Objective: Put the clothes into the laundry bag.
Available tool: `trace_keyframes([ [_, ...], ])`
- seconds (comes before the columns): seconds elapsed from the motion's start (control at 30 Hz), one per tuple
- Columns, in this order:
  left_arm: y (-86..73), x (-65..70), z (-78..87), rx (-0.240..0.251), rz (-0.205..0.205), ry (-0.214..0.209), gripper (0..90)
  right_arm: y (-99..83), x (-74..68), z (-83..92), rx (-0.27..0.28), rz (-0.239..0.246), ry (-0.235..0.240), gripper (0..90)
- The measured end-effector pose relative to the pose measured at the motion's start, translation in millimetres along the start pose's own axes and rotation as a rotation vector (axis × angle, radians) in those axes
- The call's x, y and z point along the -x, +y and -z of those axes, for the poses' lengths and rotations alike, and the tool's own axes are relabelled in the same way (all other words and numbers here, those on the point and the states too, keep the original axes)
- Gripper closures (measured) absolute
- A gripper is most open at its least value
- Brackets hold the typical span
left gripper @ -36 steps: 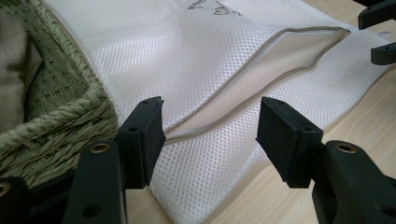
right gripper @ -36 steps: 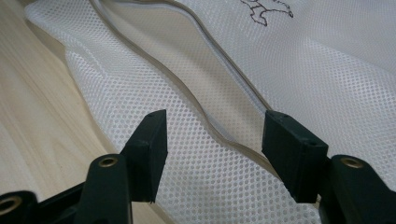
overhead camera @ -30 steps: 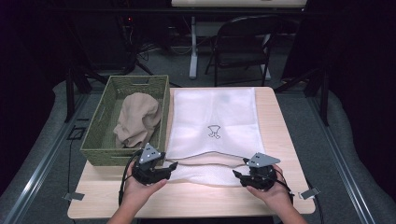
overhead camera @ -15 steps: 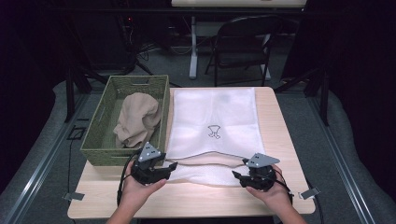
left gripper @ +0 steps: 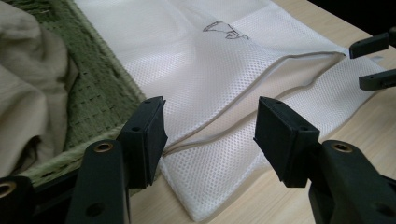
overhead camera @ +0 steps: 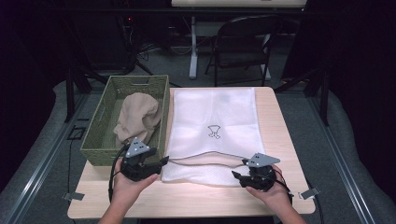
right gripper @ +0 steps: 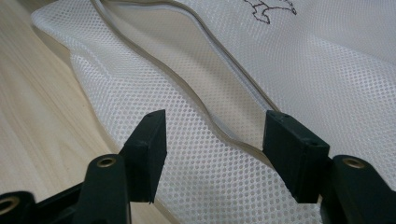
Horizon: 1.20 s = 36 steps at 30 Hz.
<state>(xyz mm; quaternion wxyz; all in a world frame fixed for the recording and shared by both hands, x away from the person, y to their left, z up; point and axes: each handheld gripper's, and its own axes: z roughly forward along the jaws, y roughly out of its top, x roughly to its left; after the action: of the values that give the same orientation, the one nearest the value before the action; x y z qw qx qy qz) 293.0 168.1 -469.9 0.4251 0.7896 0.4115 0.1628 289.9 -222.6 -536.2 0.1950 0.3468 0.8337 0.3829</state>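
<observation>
In the high view your left hand-held gripper [overhead camera: 159, 163] and right hand-held gripper [overhead camera: 236, 176] flank the mesh bag [overhead camera: 212, 126] mid-frame on the surface [overhead camera: 187, 200]; in the left gripper view its jaws, just closing, gape empty over the bag's corner [left gripper: 201, 186] and could pinch both layers; in the right gripper view open jaws straddle the bag's mouth edge [right gripper: 219, 128], which may slip.

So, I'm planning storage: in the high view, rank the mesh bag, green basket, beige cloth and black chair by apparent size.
1. Mesh bag
2. Green basket
3. Black chair, though farther away, so unsure
4. Beige cloth
</observation>
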Motion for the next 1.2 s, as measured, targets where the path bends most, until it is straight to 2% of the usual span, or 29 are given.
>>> trace_keyframes([
  [0.27,-1.0,-13.3,9.4,0.016,0.053,0.024,43.9,0.0,-0.5,-0.6,-0.004,0.004,-0.004,39.3],
  [0.57,-2.9,-23.7,13.0,0.009,0.078,0.056,43.5,-0.2,0.3,0.2,-0.001,0.004,-0.005,39.1],
  [0.7,-3.9,-28.3,14.0,0.001,0.087,0.047,43.8,-0.4,0.0,-0.7,-0.008,0.008,-0.009,38.9],
  [0.87,-2.8,-33.6,15.7,-0.003,0.094,0.075,43.8,-0.3,-0.2,-0.6,-0.008,0.005,-0.007,38.8],
  [0.93,0.4,-38.1,16.3,-0.002,0.097,0.101,42.7,-0.4,-0.8,-1.0,-0.008,0.004,-0.005,38.7],
  [0.97,0.4,-38.1,16.3,-0.002,0.097,0.101,41.7,-0.4,-0.8,-1.0,-0.008,0.004,-0.005,38.7],
  [1.03,3.1,-42.4,13.4,-0.004,0.104,0.13,40.7,-0.3,-1.4,-1.6,-0.009,0.008,-0.006,38.6],
  [1.2,8.2,-54.9,1.0,-0.045,0.124,0.14,38.2,-0.2,-1.7,-1.4,-0.008,0.005,-0.01,38.3],
])
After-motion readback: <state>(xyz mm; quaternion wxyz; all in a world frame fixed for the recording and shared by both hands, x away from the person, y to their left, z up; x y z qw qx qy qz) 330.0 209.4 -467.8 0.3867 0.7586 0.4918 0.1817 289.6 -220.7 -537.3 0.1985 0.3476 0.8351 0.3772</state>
